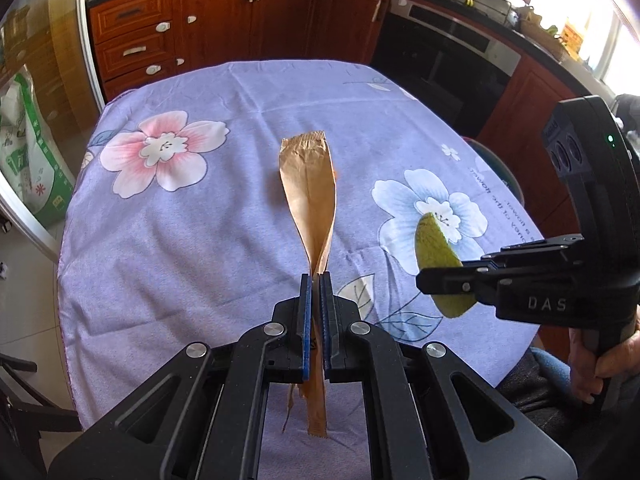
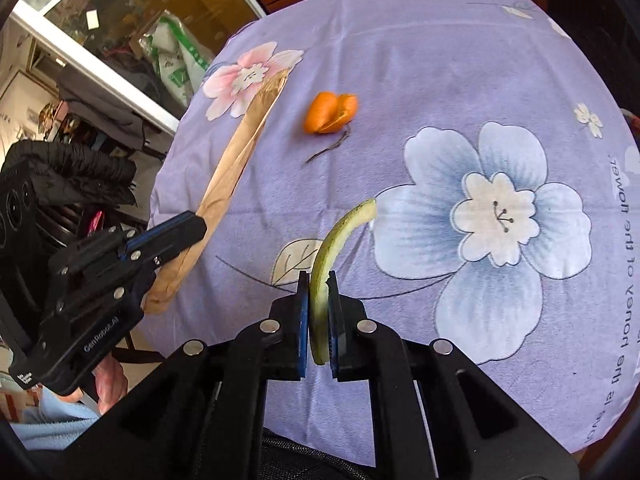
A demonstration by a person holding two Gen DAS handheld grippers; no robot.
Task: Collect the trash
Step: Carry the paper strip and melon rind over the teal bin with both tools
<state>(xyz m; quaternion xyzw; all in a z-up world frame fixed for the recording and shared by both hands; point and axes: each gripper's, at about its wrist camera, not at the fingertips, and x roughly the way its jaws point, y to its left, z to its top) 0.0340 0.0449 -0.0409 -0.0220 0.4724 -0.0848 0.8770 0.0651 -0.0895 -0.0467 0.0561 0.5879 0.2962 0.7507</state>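
My left gripper [image 1: 316, 280] is shut on a flattened brown paper bag [image 1: 310, 184] and holds it edge-up above the table; the bag also shows in the right wrist view [image 2: 236, 156], with the left gripper [image 2: 196, 224] clamped on it. My right gripper [image 2: 318, 278] is shut on a curved green melon rind [image 2: 340, 232], lifted above the cloth. In the left wrist view the right gripper [image 1: 424, 280] holds the rind [image 1: 434, 248] to the right of the bag. An orange peel [image 2: 330, 114] with a thin dry stem [image 2: 328, 146] lies on the cloth beyond both grippers.
The table carries a purple flowered cloth [image 1: 200, 220]. Wooden cabinets [image 1: 208, 20] and a black oven [image 1: 444, 56] stand behind it. A green and white sack [image 1: 28, 160] leans at the left by a glass door. The person's knees are at the table's near edge.
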